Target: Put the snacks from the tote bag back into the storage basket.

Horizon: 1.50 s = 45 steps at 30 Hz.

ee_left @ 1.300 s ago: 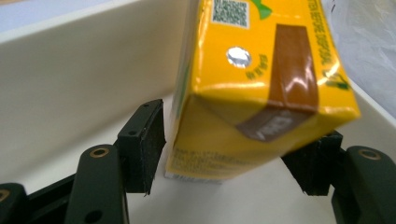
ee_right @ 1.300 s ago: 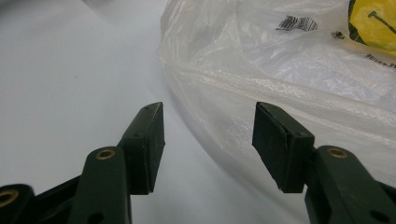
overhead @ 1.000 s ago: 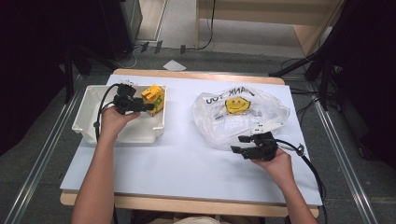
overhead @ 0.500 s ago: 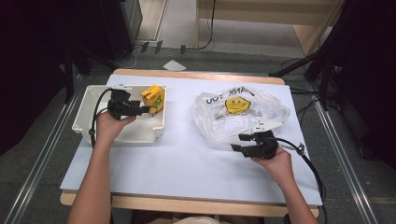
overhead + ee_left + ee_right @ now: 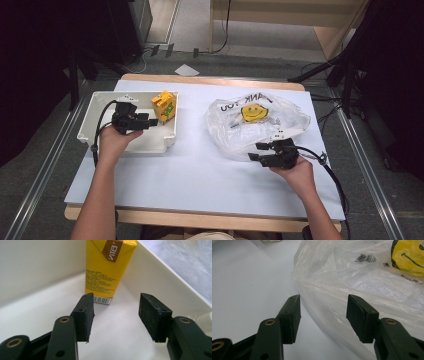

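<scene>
The yellow juice box [image 5: 108, 270] stands up in a corner of the white tub [image 5: 95, 109]. The left gripper [image 5: 116, 312] is inside the tub, jaws spread wide, close to the box but not touching it. The right gripper [image 5: 323, 315], jaws wide too, sits at the edge of the plastic bag [image 5: 367, 277] on the table [image 5: 200, 175]

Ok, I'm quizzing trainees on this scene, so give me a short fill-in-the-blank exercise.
1. The yellow drink carton stands upright inside the white plastic ____.
2. The left gripper has its jaws ____, short of the carton.
3. The clear plastic bag bears a yellow ____ face.
4. The right gripper points at the bag's ____.

Missing words: tub; open; smiley; edge
</scene>
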Each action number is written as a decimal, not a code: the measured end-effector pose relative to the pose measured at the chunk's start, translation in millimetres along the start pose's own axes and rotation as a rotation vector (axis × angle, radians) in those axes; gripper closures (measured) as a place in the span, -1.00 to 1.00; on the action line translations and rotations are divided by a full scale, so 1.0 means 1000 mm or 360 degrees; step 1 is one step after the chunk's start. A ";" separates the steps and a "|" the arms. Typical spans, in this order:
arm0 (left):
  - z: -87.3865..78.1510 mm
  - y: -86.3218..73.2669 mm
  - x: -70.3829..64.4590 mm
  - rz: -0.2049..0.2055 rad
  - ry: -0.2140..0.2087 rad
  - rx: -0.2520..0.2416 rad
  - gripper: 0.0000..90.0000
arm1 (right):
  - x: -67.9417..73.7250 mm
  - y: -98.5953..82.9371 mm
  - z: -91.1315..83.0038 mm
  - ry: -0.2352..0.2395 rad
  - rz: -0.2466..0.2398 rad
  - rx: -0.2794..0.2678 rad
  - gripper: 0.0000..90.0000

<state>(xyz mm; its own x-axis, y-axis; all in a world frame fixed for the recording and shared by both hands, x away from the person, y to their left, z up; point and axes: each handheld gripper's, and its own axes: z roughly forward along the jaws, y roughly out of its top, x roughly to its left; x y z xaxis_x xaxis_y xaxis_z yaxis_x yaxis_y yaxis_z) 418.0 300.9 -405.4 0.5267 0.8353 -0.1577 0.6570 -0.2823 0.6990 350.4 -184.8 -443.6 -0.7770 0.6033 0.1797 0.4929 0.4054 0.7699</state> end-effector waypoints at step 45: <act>0.039 0.006 -0.009 0.0062 -0.0046 -0.0032 1.00 | 0.003 -0.003 0.006 0.0010 0.0007 0.0044 0.11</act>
<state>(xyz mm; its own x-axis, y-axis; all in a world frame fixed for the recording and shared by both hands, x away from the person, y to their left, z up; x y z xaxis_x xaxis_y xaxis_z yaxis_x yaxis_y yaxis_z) 438.4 273.4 -427.4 0.5671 0.8098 -0.1501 0.6251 -0.3046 0.7187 348.9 -180.0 -449.3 -0.7772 0.6010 0.1867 0.5068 0.4219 0.7517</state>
